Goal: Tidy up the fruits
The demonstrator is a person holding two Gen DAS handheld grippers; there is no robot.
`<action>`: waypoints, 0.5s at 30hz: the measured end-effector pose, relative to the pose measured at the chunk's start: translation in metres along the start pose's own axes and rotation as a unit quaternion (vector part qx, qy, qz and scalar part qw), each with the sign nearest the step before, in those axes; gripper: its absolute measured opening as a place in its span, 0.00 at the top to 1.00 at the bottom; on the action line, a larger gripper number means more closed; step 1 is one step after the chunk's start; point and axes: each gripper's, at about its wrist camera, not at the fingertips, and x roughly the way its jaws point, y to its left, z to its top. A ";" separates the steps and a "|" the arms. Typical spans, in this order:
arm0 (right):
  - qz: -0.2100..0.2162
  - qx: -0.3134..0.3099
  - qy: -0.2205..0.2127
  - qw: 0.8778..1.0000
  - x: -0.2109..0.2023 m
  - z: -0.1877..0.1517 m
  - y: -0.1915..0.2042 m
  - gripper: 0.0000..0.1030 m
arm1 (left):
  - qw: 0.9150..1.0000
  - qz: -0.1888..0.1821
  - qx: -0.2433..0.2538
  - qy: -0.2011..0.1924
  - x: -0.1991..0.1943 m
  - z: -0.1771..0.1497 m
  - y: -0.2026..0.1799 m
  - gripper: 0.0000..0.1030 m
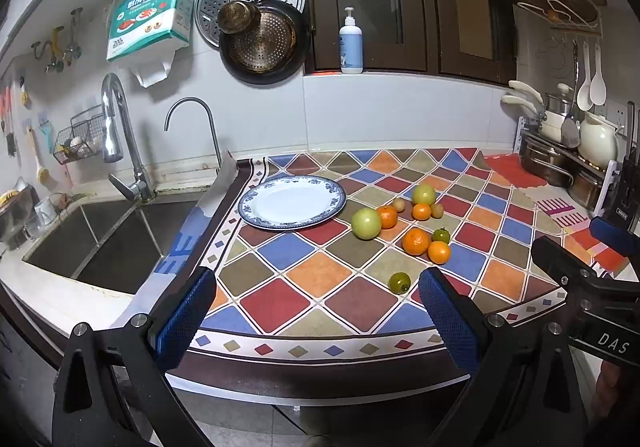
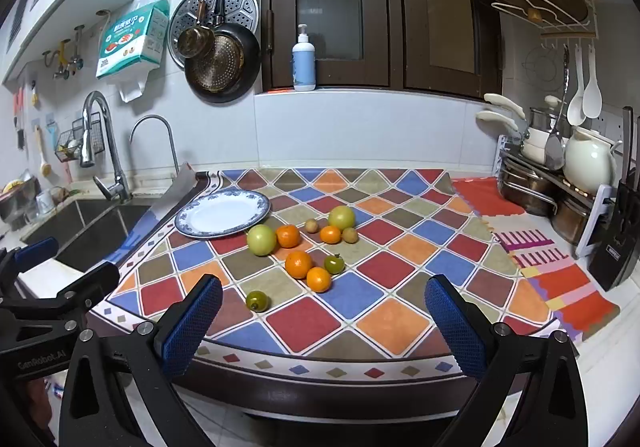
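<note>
Beside the blue-rimmed plate (image 1: 334,207) on the counter (image 1: 280,303) we see the fruit loose on the checked cloth: a green apple (image 1: 366,223) touching an orange (image 1: 387,216) just right of the plate, a second green apple (image 1: 423,194) farther right, and a small green tomato (image 1: 399,282) well nearer us. Our left gripper (image 1: 316,317) and right gripper (image 2: 324,317) hover short of the plate, fingers (image 2: 454,327) spread wide, holding nothing.
</note>
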 end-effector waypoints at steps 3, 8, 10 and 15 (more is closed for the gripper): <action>0.003 0.000 0.003 1.000 0.001 0.000 -0.001 0.01 | 1.000 -0.001 0.000 0.001 0.000 0.001 0.000 0.00; 0.001 -0.002 0.001 1.000 0.001 0.000 -0.001 0.01 | 1.000 -0.001 -0.001 0.001 0.000 0.002 0.000 0.00; 0.002 -0.001 0.003 1.000 0.002 0.001 -0.002 0.01 | 1.000 -0.002 -0.001 0.001 0.000 0.002 0.000 0.00; 0.002 0.000 0.003 1.000 0.002 0.000 -0.001 0.01 | 1.000 -0.003 0.000 0.000 0.000 0.002 0.001 0.00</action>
